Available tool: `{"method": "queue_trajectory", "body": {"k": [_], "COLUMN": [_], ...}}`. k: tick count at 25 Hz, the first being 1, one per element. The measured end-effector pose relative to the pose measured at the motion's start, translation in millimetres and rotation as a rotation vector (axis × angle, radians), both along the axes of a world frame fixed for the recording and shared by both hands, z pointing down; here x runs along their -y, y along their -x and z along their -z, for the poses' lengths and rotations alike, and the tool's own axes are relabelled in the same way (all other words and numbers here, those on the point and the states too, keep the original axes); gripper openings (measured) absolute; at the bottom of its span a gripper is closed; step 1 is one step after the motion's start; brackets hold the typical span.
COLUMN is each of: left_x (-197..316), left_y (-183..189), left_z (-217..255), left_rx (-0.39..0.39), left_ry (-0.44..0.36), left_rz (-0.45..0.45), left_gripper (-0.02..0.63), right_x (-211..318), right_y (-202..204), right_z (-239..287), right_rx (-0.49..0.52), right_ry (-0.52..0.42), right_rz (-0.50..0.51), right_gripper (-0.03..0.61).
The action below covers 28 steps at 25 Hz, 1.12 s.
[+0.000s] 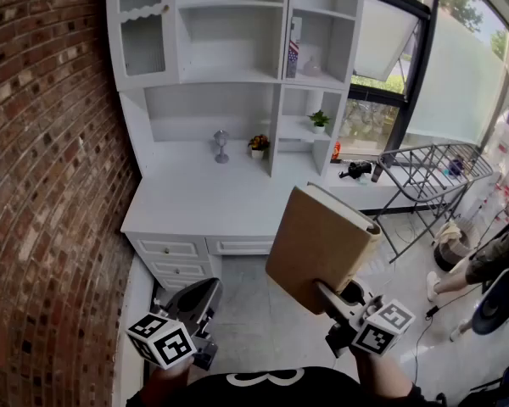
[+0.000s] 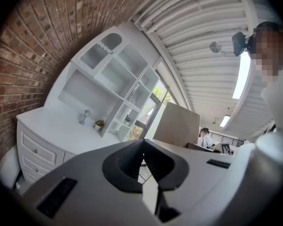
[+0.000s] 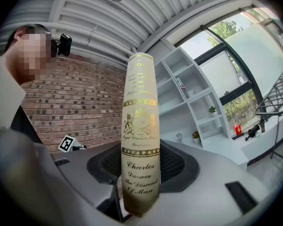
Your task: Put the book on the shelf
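A tan hardback book [image 1: 318,248] is held up in front of the white desk with shelves [image 1: 237,58]; my right gripper [image 1: 331,299] is shut on its lower edge. In the right gripper view the book's cream spine with gold print [image 3: 140,131] stands upright between the jaws. My left gripper [image 1: 199,299] hangs low at the left, shut and holding nothing; in its own view the jaws [image 2: 142,163] meet, and the book [image 2: 177,125] shows beyond them. The shelf compartments [image 1: 229,28] are mostly bare.
A brick wall [image 1: 42,168] runs along the left. On the desk top [image 1: 204,197] stand a small silver cup [image 1: 221,145] and a potted flower [image 1: 258,146]; a small plant [image 1: 320,120] sits in a right cubby. A metal drying rack [image 1: 433,172] and a person's legs [image 1: 483,261] are at right.
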<state>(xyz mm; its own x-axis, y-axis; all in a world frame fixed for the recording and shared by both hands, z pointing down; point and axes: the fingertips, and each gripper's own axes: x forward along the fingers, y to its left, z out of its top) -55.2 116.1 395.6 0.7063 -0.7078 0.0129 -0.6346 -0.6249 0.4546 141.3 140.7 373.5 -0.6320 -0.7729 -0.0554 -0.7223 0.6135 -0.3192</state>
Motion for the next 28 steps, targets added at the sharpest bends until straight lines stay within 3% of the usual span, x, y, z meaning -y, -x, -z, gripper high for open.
{"method": "queue_trajectory", "body": {"k": [19,28], "left_x": [-24,-8], "left_y": [30,26], "left_z": [-5,-5], "left_rx": [0.047,0.075], "left_ry": [-0.034,-0.035], "left_rz": [0.013,0.039], "left_gripper": [0.000,0.000], "right_x": [-23,7], "right_y": [37,26], "right_z": [-2,0], "right_rx": [0.001,0.051], "right_ry": [0.004,-0.011], "right_rz": [0.053,0.062], "right_gripper": [0.195,0.195]}}
